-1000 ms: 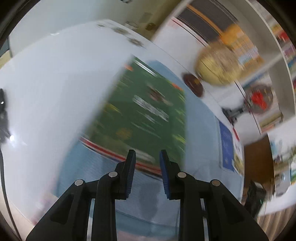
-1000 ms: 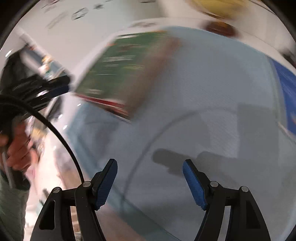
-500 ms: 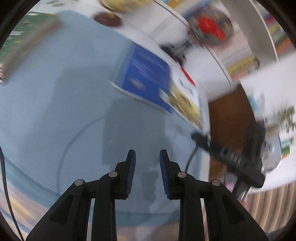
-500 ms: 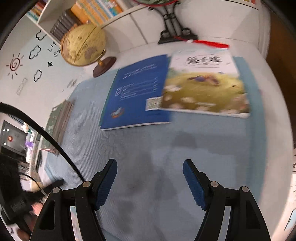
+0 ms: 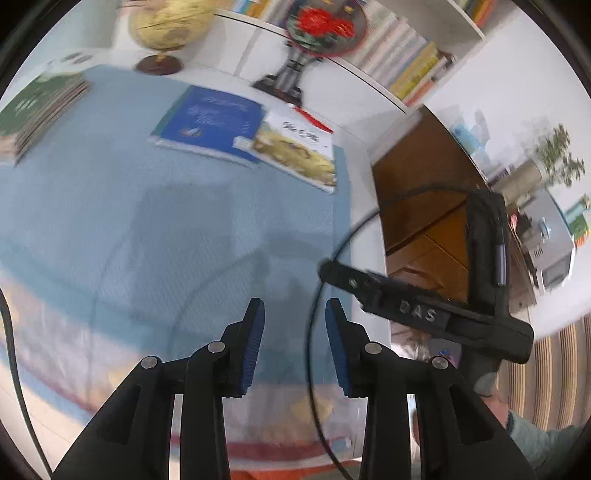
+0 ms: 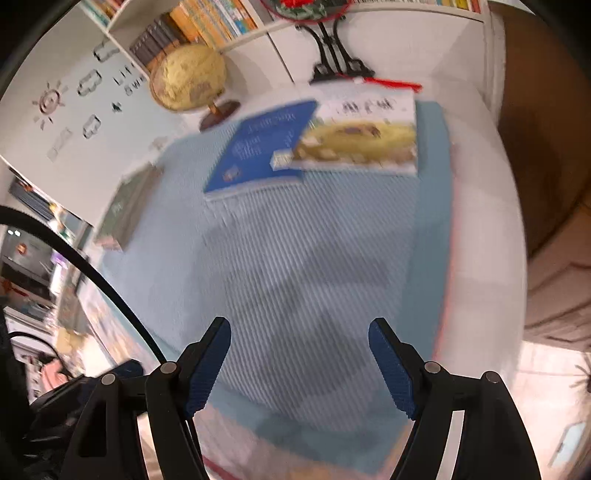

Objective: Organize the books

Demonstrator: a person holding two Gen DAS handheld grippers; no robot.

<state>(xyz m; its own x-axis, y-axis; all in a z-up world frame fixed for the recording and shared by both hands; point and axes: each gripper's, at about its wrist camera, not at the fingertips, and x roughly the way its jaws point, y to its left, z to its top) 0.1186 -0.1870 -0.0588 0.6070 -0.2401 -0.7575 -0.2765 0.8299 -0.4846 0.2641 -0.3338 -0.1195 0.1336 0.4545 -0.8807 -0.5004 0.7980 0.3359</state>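
A blue book [image 5: 210,120] lies flat at the far side of the light blue tablecloth [image 5: 147,229], and a yellow picture book [image 5: 295,149] overlaps its right edge. A stack of books with a green cover on top [image 5: 33,110] sits at the far left. The right wrist view shows the blue book [image 6: 258,147], the picture book [image 6: 362,136] and the green stack [image 6: 125,206]. My left gripper [image 5: 293,321] is open with a narrow gap and empty above the cloth's near edge. My right gripper [image 6: 299,354] is wide open and empty, well short of the books.
A yellow globe [image 6: 188,81] and a red ornament on a black stand [image 5: 314,29] stand behind the books, before white shelves of books [image 5: 406,62]. The table's right edge [image 5: 365,229] drops to a wooden floor [image 5: 424,206]. The right gripper's black body [image 5: 424,314] is to my left gripper's right.
Both views have swung from the green stack to the blue and picture books. The left gripper's jaws have opened a little. The right stays wide open.
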